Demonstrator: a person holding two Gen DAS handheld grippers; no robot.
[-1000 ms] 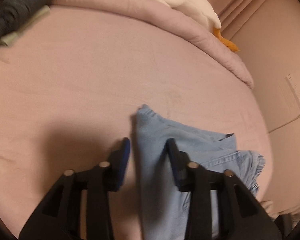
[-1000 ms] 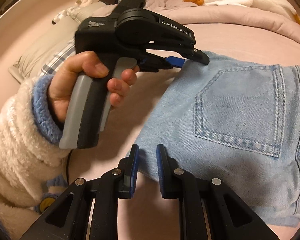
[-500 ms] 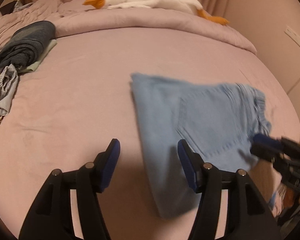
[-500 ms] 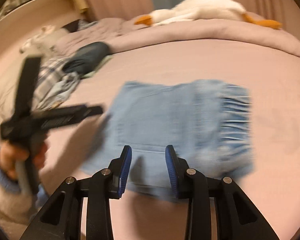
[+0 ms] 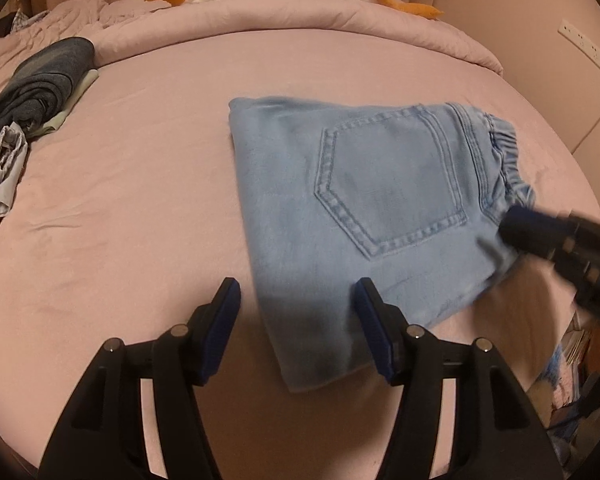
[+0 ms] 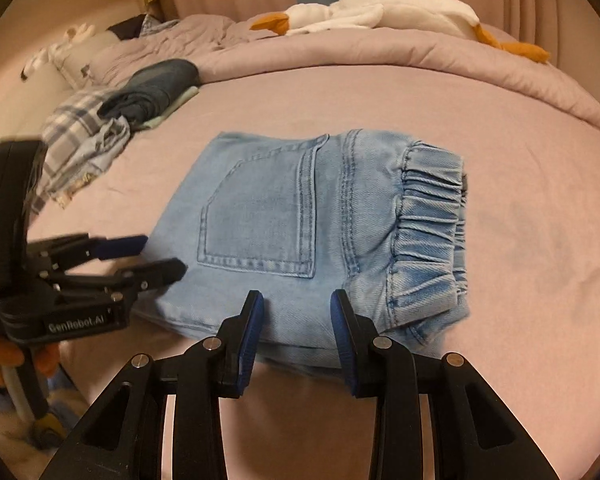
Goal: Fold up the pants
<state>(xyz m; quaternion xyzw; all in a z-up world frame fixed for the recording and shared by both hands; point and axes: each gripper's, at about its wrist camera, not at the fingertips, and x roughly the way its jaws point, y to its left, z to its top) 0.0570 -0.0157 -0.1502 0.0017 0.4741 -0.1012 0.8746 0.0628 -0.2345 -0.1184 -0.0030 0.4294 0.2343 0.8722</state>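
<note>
A: How do the pants (image 6: 320, 232) look?
B: Light blue denim, folded into a compact rectangle, back pocket facing up, gathered elastic waistband at one end. They lie flat in the middle of the pink bed (image 6: 520, 240)
A: And the claws?
B: The left gripper (image 5: 296, 320) and right gripper (image 6: 296, 320) both hover over the near edge, jaws apart, holding nothing

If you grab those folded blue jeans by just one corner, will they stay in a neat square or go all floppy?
The jeans would probably flop open: they are soft denim in loose stacked layers, with nothing pinning them. The gathered elastic waistband looks thicker, so that end would likely hang lower. On the smooth pink sheet, a gentle push may slide the bundle whole.
</note>
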